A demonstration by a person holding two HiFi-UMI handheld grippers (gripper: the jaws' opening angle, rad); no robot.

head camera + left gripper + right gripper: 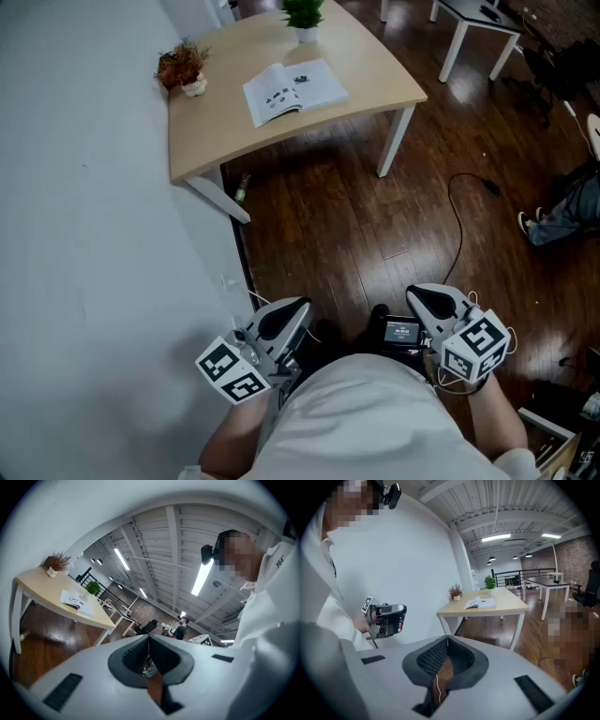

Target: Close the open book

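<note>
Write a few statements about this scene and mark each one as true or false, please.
1. The book lies open on the table. True.
2. The left gripper holds the book. False: its jaws are together with nothing between them, and it is far from the table.
3. Two potted plants stand on the table. True: a reddish dry plant and a green plant.
4. The right gripper has its jaws wide apart. False: they are together and empty.
5. The floor is grey carpet. False: it is dark wood.

Left tool (298,306), right tool (419,294): jaws together, empty.
</note>
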